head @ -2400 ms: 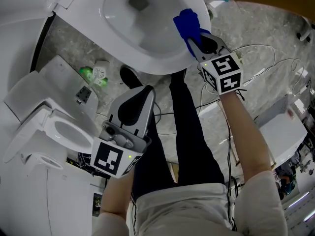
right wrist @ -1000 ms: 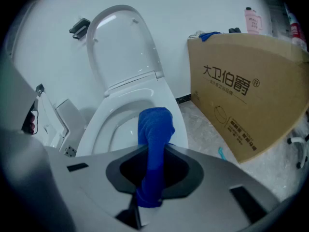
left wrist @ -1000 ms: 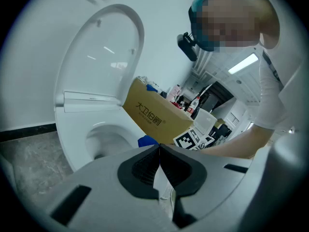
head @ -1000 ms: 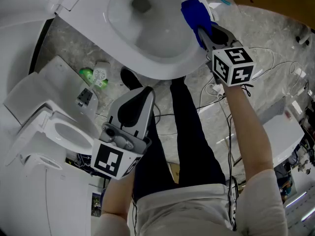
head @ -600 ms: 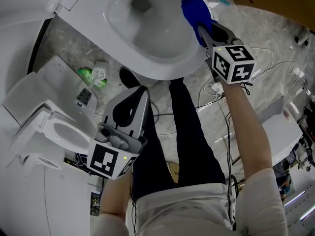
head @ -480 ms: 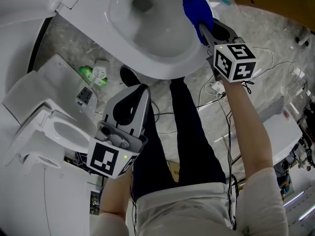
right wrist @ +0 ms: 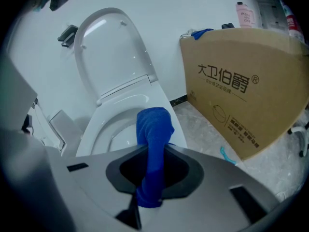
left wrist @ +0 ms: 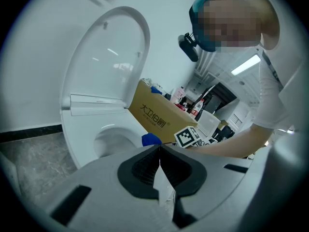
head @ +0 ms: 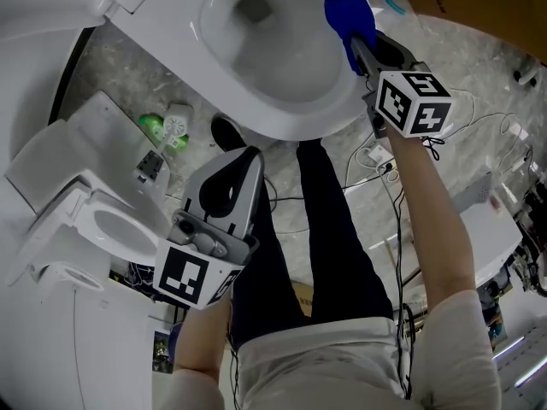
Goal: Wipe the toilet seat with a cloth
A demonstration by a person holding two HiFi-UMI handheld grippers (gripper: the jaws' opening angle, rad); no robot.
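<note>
— Where is the cloth?

— The blue fuzzy cloth (head: 349,14) lies against the right rim of the white oval toilet seat (head: 299,126), towards its far end. The right gripper (head: 354,48) has its jaws clenched on the cloth, which runs up between them and bunches over their tips.

— And the other tongs?

— The left gripper (head: 252,154) is held nearer and to the left, well apart from the seat. Its jaws are pressed together with nothing between them.

— What about the toilet itself?

— The seat is down and the white rounded lid (right wrist: 108,52) stands raised behind it, against a plain white wall (right wrist: 169,13).

— And the room?

— A grey marbled stone floor (head: 128,75). Right of the toilet stands a brown cardboard box (right wrist: 246,86) with printed lettering. On the floor to the left lie small green and white things (head: 162,128), and nearer left is a second white toilet (head: 111,229). Thin white cables (head: 479,126) trail over the floor on the right. The person's dark trousers (head: 333,229) show in the middle.
</note>
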